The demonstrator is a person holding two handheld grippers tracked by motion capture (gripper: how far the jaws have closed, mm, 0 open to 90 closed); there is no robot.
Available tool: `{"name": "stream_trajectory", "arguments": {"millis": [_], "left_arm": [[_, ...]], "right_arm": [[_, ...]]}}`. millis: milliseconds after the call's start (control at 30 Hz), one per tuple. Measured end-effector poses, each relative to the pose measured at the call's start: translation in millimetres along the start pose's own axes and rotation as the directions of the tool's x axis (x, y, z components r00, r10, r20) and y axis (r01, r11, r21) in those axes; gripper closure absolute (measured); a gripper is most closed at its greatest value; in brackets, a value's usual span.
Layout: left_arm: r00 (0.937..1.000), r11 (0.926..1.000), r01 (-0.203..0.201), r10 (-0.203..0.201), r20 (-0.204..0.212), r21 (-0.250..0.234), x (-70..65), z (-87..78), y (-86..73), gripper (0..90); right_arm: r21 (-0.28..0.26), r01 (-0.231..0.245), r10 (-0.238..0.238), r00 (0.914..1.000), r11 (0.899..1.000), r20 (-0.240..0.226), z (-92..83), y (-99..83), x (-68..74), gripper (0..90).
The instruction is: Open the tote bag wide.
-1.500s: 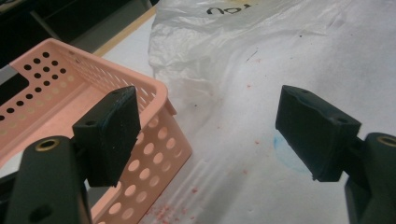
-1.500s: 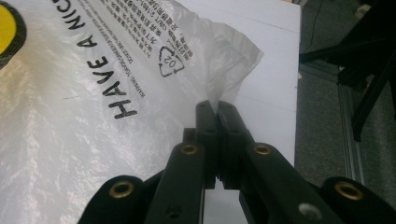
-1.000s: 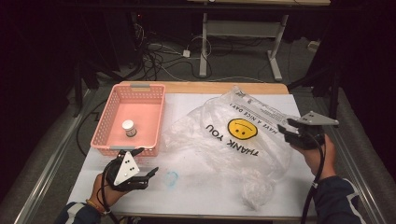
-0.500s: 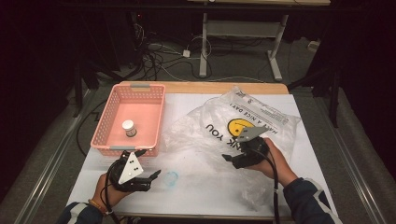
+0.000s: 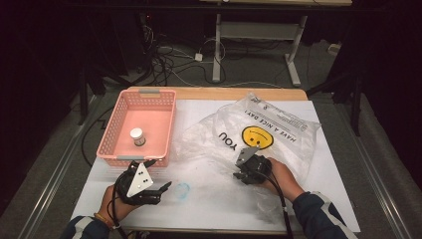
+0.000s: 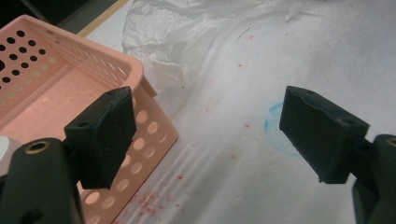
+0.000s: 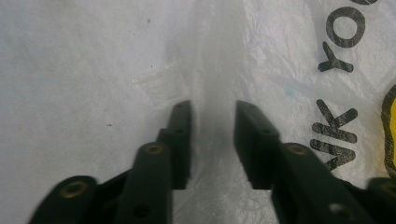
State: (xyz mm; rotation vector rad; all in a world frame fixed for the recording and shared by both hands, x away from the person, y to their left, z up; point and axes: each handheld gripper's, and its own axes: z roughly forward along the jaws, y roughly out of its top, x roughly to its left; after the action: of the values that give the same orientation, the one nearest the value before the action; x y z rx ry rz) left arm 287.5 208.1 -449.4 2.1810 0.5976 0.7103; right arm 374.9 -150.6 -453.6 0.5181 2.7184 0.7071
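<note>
Two grippers work the bench (image 5: pixel 209 209): the right gripper (image 7: pixel 212 140) pinches a ridge of the plastic bag (image 5: pixel 278 144), its fingers having just been closing. The left gripper (image 6: pixel 210 135) waits open near the pink basket (image 5: pixel 112 144); the bag is not yet lifted.

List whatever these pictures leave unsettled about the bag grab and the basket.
- Right hand-held gripper: jaws just closing on a raised fold of the clear plastic smiley-face bag; whether the pads pinch it is unclear, blurred in the right gripper view.
- Small white-capped jar in the pink perforated plastic basket: label too small in the high view.
- Bag contents: crumpled film hides them.
</note>
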Motion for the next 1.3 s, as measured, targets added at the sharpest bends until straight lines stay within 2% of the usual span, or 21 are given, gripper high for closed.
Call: {"name": "stream_trajectory", "arguments": {"millis": [67,167,300,333,400,500,533,567,633,733,800,867,900,933,967,1033,1067,1100,1133,1233,1300], "left_arm": [[1.0000,1.0000,-0.001,0.001,-0.002,0.002,0.2,-0.1,0.0,18.3],[1.0000,1.0000,0.002,-0.002,-0.006,-0.001,1.7,-1.0,0.2,18.3],[0.9999,0.9999,0.010,-0.011,-0.014,-0.006,4.9,-1.9,0.8,17.8],[0.9998,1.0000,0.009,-0.009,-0.017,-0.004,5.5,-2.2,1.2,17.8],[0.9997,0.9999,0.009,-0.010,-0.022,-0.010,6.8,-3.4,1.6,17.8],[0.9992,0.9998,0.015,-0.015,-0.037,-0.015,9.7,-5.3,2.4,17.8],[0.9989,0.9997,0.016,-0.017,-0.043,-0.019,11.3,-6.2,2.8,17.8],[0.9987,0.9995,0.018,-0.019,-0.047,-0.024,13.1,-7.1,3.6,17.8],[0.9976,0.9993,0.017,-0.019,-0.067,-0.034,18.2,-9.9,6.5,17.8],[0.9945,0.9983,0.031,-0.036,-0.099,-0.050,29.3,-15.0,12.0,17.8],[0.9927,0.9980,0.041,-0.046,-0.111,-0.048,38.2,-18.5,14.9,16.9],[0.9894,0.9974,0.057,-0.062,-0.131,-0.043,48.4,-21.1,16.9,15.6],[0.9891,0.9966,0.074,-0.078,-0.125,-0.038,54.6,-21.5,17.9,15.0],[0.9874,0.9957,0.086,-0.090,-0.130,-0.032,60.2,-21.3,18.7,15.0],[0.9855,0.9954,0.093,-0.095,-0.141,-0.021,65.9,-20.5,19.7,15.0],[0.9846,0.9914,0.130,-0.127,-0.120,0.016,79.0,-16.8,22.0,14.8],[0.9837,0.9909,0.132,-0.127,-0.127,0.028,83.9,-15.1,23.0,14.7],[0.9834,0.9917,0.125,-0.120,-0.136,0.031,88.9,-13.2,24.2,14.8],[0.9825,0.9896,0.137,-0.130,-0.133,0.044,93.2,-11.0,25.6,14.9],[0.9874,0.9865,0.146,-0.140,-0.073,0.076,105.4,-2.6,28.9,15.3],[0.9856,0.9812,0.156,-0.148,-0.083,0.113,113.0,5.1,31.1,15.4]], "right_arm": [[-0.005,-0.007,0.007,1.0000,1.000,0.004,-1.2,-0.1,-0.8,83.8],[-0.059,-0.025,0.026,0.9994,0.998,0.024,-6.7,0.4,-4.1,88.9],[-0.139,-0.053,0.064,0.9949,0.989,0.078,-17.4,4.4,-7.1,90.0],[-0.177,-0.055,0.077,0.9900,0.983,0.118,-22.7,6.7,-8.3,90.0],[-0.196,-0.058,0.086,0.9866,0.979,0.138,-26.2,7.4,-9.2,90.0],[-0.263,-0.073,0.123,0.9762,0.962,0.179,-36.3,9.1,-13.4,90.0],[-0.298,-0.068,0.136,0.9673,0.952,0.214,-43.6,10.1,-15.3,90.0],[-0.298,-0.068,0.136,0.9673,0.952,0.214,-43.6,10.1,-15.3,90.0],[-0.330,-0.071,0.155,0.9599,0.941,0.234,-50.6,12.7,-17.3,90.0],[-0.383,-0.071,0.180,0.9496,0.921,0.257,-61.0,17.7,-21.0,90.0],[-0.424,-0.072,0.202,0.9408,0.903,0.272,-68.3,20.7,-22.7,90.0],[-0.447,-0.060,0.211,0.9309,0.893,0.298,-75.6,23.7,-24.4,90.0],[-0.490,-0.058,0.240,0.9171,0.870,0.318,-83.8,25.5,-26.5,90.0],[-0.490,-0.058,0.240,0.9171,0.870,0.318,-83.8,25.5,-26.5,90.0],[-0.504,-0.060,0.252,0.9129,0.862,0.321,-87.8,26.9,-27.4,90.0],[-0.534,-0.043,0.263,0.9017,0.845,0.343,-95.4,29.4,-28.0,90.0],[-0.545,-0.037,0.269,0.8962,0.838,0.353,-98.5,30.7,-28.2,90.0],[-0.552,-0.032,0.271,0.8937,0.833,0.358,-100.8,31.9,-28.2,90.0],[-0.561,-0.024,0.272,0.8909,0.828,0.364,-102.4,32.8,-28.4,90.0],[-0.569,-0.010,0.269,0.8878,0.822,0.373,-105.3,35.0,-28.5,90.0],[-0.583,-0.007,0.276,0.8849,0.813,0.375,-107.1,35.3,-28.9,90.0]]}}
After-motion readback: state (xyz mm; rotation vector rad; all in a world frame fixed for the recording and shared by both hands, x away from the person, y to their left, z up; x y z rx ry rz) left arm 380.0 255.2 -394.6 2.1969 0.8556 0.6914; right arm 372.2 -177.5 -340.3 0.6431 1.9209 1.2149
